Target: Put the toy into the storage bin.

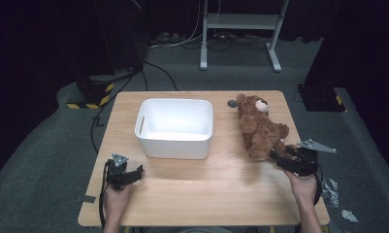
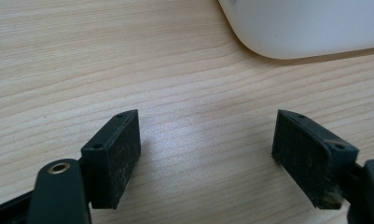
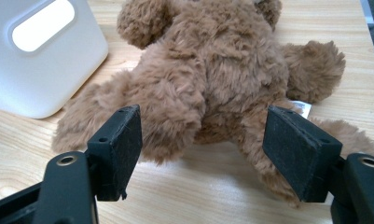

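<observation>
Wooden worktop (image 1: 192, 189), light grain. White bin (image 1: 175, 127) sits left of centre, upright, handle slot in its side wall. Brown teddy bear (image 1: 260, 127) lies on the worktop right of the bin, apart from it, head toward the far edge, legs toward the person. Right gripper (image 1: 283, 159) at the bear's legs, fingers (image 3: 120, 147) spread wide on either side of the lower body, not clamped on it. Left gripper (image 1: 133, 173) low over bare wood near the bin's front left corner, fingers (image 2: 114, 156) wide apart, holding nothing.
</observation>
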